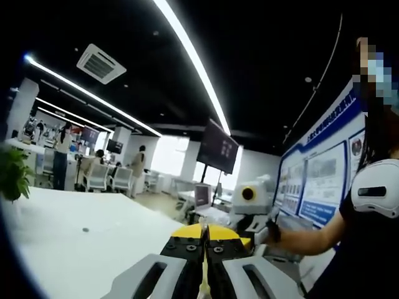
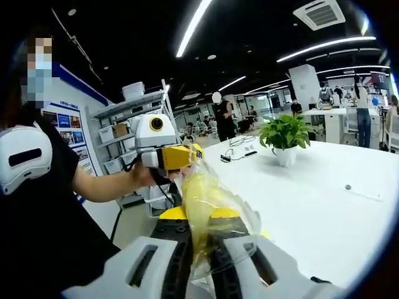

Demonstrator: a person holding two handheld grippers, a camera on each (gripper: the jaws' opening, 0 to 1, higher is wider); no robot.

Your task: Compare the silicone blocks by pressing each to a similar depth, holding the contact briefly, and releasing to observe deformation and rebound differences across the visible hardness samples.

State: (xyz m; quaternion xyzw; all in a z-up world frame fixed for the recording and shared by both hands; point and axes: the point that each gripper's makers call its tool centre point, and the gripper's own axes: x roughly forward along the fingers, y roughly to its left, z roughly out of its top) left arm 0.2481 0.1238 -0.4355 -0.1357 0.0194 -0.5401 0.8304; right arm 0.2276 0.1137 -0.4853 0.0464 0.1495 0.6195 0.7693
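Yellow, crinkled clear plastic rises from between your right gripper (image 2: 209,261) jaws at the bottom centre of the right gripper view: a thin bag (image 2: 215,212), pinched shut there. Whether the silicone blocks are inside it you cannot tell; its contents read only as a yellow tint. You seem to be holding it up off the white table (image 2: 324,205), probably to bring the samples out before any pressing starts. Your left gripper (image 1: 204,274), at the bottom centre of the left gripper view, has its jaws together on nothing, and it also appears at the centre left of the right gripper view. A potted plant (image 2: 285,134) stands upper right on the table.
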